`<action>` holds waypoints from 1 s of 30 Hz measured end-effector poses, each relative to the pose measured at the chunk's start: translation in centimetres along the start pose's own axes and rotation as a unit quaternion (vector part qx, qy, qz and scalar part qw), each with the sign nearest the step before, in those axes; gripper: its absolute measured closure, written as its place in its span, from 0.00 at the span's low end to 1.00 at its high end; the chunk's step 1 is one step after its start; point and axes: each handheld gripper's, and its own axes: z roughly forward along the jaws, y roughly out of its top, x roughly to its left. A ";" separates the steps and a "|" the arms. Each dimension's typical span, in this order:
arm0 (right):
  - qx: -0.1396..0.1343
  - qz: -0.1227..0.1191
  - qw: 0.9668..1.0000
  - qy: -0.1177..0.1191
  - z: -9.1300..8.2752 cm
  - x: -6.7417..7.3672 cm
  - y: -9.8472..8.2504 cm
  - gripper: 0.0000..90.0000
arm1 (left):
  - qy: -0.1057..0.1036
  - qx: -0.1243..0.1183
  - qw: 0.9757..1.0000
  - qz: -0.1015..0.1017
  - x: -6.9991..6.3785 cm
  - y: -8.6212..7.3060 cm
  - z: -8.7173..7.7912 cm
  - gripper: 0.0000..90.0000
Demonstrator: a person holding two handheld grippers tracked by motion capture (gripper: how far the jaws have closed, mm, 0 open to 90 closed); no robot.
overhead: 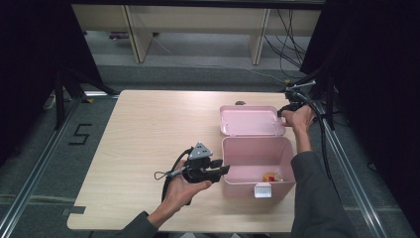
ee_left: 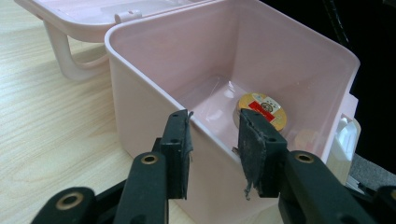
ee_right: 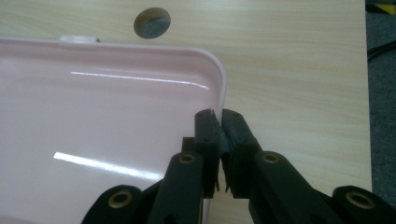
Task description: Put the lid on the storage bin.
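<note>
My left gripper (ee_left: 212,149) clamps the near side wall of the pink box (overhead: 257,148), one jaw outside the wall and the other inside it, close to the corner nearest me. My right gripper (ee_right: 220,140) pinches the edge of the lid (ee_right: 93,121), which lies thrown open flat behind the box, and its jaws are squeezed almost together on that thin rim by the lid's rounded corner. Down on the box floor, beyond my left jaws, sits a small round tin (ee_left: 260,109) with a yellow and red label. The box stands on the wooden table (overhead: 148,134), toward its right side, its white latch (overhead: 262,190) facing me.
</note>
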 end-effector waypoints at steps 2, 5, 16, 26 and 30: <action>0.022 0.025 0.999 0.003 0.1 0.2 0.0 0.93 | 0.000 0.000 1.000 0.000 0.0 0.0 0.0 0.71; 0.031 0.047 0.998 0.009 0.4 0.5 -0.1 0.93 | 0.000 0.000 1.000 0.001 0.0 0.0 0.0 0.71; 0.014 0.042 0.999 0.007 0.1 0.3 -0.1 0.97 | -0.002 -0.002 1.000 0.001 -0.1 0.0 0.1 0.71; -0.047 0.023 0.999 0.011 -2.7 0.3 0.1 0.98 | 0.000 -0.004 1.000 0.002 -0.1 -0.1 0.1 0.71; -0.067 0.023 0.997 0.019 -3.9 0.2 0.0 0.98 | 0.001 -0.006 1.000 0.002 -0.2 -0.1 0.2 0.71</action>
